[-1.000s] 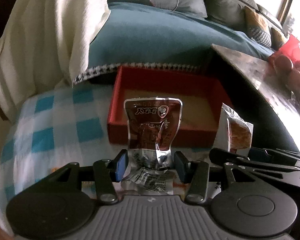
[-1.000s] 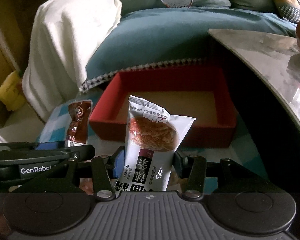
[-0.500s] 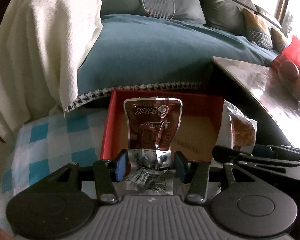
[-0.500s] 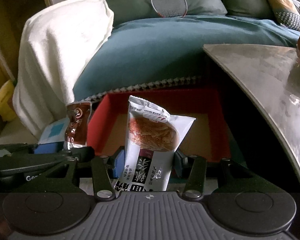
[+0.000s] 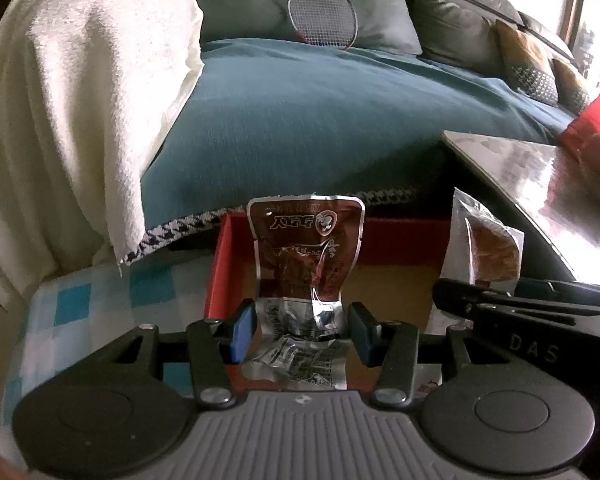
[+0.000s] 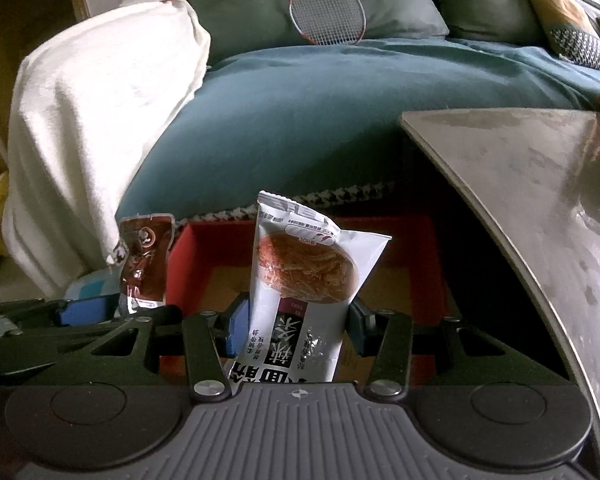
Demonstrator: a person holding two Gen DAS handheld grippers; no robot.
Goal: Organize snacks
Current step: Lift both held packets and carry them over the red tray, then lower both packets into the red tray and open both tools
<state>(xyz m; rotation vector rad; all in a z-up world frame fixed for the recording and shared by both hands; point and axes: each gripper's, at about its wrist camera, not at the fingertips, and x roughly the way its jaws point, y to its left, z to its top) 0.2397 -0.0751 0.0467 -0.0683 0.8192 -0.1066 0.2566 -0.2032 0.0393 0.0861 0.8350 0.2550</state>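
Left gripper (image 5: 302, 330) clamped on crinkled brown foil snack pouch (image 5: 306, 256); right gripper (image 6: 294, 330) clamped on white plastic snack packet with orange printed disc (image 6: 312, 280). Just beyond both sets of fingers, red cardboard box with tan floor (image 5: 404, 280), now directly ahead and beneath rather than well forward as one second ago. Carry apparently near done; release into box judged next. Farther off, teal sofa blanket (image 5: 320, 120).

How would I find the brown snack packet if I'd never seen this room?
Find the red box in front of the blue sofa. The left gripper holds the brown snack packet upright before it. It is dark and shiny; the packet beside it is white.
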